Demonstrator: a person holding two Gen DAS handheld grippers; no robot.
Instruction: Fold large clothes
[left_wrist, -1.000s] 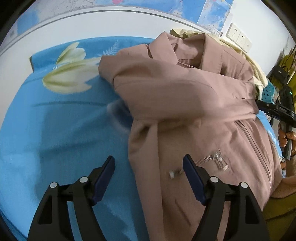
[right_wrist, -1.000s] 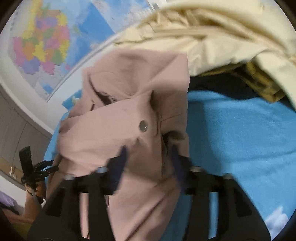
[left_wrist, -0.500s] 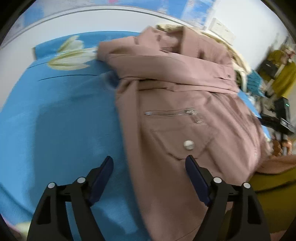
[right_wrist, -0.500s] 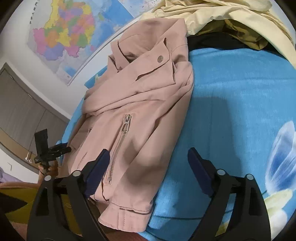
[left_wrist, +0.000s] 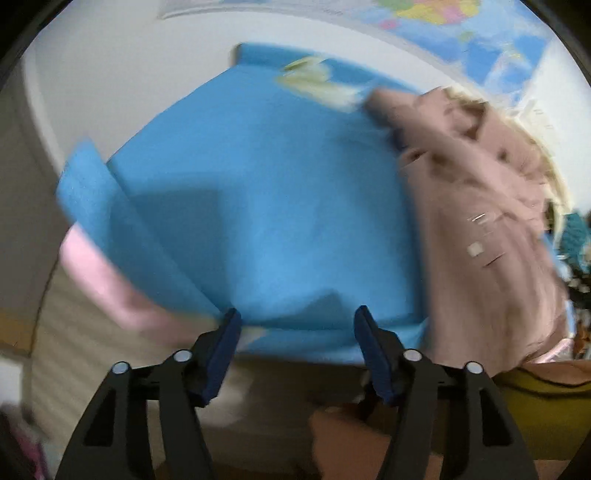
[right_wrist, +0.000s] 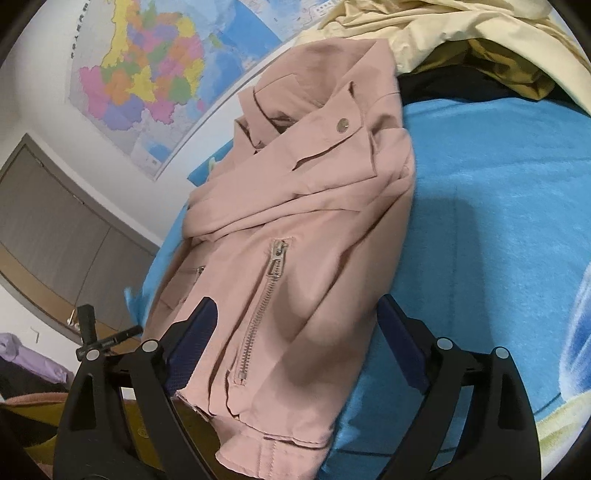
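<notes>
A dusty-pink zip jacket (right_wrist: 295, 236) lies on the blue blanket (right_wrist: 498, 206), sleeves folded over its front, hem toward me. My right gripper (right_wrist: 295, 343) is open and empty, hovering over the jacket's hem by the zipper (right_wrist: 258, 317). In the blurred left wrist view the jacket (left_wrist: 480, 221) lies at the right. My left gripper (left_wrist: 295, 347) is open and empty, over the blanket's (left_wrist: 258, 206) near edge, left of the jacket.
A cream and olive clothes pile (right_wrist: 461, 33) lies behind the jacket. A wall map (right_wrist: 155, 70) hangs behind the bed. Pink bedding (left_wrist: 99, 280) shows under the blanket's left edge. A grey wardrobe (right_wrist: 48, 229) stands at the far left.
My left gripper has swung left and back off the jacket to the blanket's edge. My right gripper has closed in on the jacket's hem. Both stayed open.
</notes>
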